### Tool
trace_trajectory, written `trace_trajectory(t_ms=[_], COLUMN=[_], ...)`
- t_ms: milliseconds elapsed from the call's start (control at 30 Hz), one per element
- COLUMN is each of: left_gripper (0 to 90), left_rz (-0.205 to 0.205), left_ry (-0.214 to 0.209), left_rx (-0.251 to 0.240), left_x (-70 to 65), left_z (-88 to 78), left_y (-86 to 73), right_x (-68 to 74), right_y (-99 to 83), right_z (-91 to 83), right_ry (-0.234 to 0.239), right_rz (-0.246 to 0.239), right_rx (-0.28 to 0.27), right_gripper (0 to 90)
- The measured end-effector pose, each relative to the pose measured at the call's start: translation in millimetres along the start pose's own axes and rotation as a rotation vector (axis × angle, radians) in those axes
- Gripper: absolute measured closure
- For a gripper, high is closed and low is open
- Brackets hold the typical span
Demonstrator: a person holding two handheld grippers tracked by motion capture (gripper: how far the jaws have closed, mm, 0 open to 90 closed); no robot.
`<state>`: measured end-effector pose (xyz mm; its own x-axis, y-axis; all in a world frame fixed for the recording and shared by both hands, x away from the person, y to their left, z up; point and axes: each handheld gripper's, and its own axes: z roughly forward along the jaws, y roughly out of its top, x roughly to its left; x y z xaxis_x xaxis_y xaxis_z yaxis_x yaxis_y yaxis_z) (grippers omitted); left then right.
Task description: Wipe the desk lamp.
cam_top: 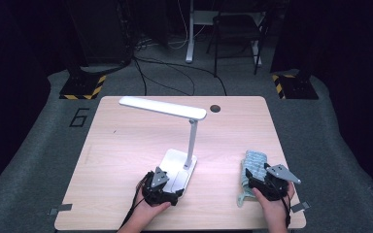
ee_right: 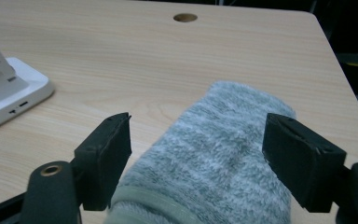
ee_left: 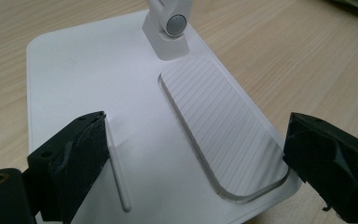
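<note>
Btwn wide-open right gripper [ee_right: 196,154] jaws: fuzzy sock [ee_right: 223,154], ungripped; left gripper [ee_left: 196,163] open over lamp base [ee_left: 121,107].

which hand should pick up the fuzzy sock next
Right. The right gripper already has its open jaws on either side of the grey sock. The left gripper sits open over the lamp base, across the table from it.
</note>
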<state>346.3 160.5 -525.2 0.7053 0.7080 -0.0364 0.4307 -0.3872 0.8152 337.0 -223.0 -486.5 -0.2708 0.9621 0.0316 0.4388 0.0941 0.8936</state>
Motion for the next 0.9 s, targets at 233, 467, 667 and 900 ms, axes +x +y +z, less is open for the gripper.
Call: trace_trajectory(t_ms=[233, 467, 667, 900], left_gripper=[6.9, 6.9, 6.9, 6.9], left_rz=[0.001, 0.001, 0.001, 0.001], left_ry=[0.001, 0.001, 0.001, 0.0], left_rx=[0.0, 0.0, 0.0, 0.0], left_x=[0.0, 0.0, 0.1, 0.1], left_z=[0.0, 0.0, 0.0, 0.1], left_y=[0.0, 0.0, 0.0, 0.0], right_x=[-6.4, -17.6, -12.5, -12.3], right_y=[-5.8, -15.7, -18.5, -21.9], right_z=[11.3, 30.7, 34.1, 36.1], right_ry=[-0.05, -0.057, -0.057, -0.069], right_rz=[0.013, 0.077, 0.038, 0.043], right_rx=[0.079, 0.164, 0.201, 0.223], right_gripper=[18.8, 20.3, 19.9, 18.8])
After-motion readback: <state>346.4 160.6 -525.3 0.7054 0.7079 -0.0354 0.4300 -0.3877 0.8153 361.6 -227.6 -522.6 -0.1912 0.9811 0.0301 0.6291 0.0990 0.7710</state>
